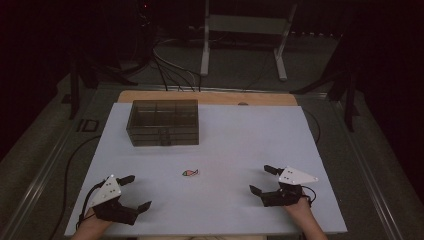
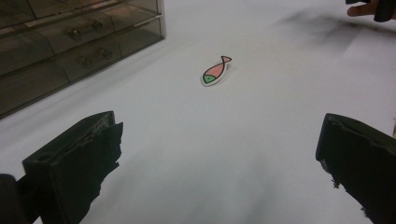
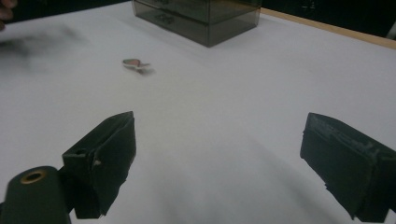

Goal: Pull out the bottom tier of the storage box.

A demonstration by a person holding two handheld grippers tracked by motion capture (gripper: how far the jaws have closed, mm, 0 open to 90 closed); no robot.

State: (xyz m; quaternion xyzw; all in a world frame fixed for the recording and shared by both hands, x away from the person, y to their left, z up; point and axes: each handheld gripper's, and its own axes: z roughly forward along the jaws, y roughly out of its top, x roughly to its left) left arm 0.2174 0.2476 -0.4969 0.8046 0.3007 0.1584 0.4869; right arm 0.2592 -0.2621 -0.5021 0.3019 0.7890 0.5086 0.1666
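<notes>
High view: we take the smoky drawer box (image 1: 163, 122) as landmark, at the far left-centre of the white table (image 1: 240, 135). Fish sticker (image 1: 190, 173) lies flat on the table, nearer the person than the box and slightly to its right, approx. midway between both grippers. Left gripper (image 1: 136, 192) and right gripper (image 1: 262, 179) sit at the near edge, well apart from the box, jaws spread, nothing held; we judge this a ready pose w/ the fish reachable from either side.

Left gripper view: jaws spread wide, bare table between them. Fish (image 2: 215, 71) lies ahead, just right of the box front (image 2: 74, 42), drawer pulls facing it.

Right gripper view: jaws likewise spread, empty. Fish (image 3: 135, 64) lies ahead-left, near side of the box (image 3: 201, 18), clear of it, so we judge a pinch from above feasible.
</notes>
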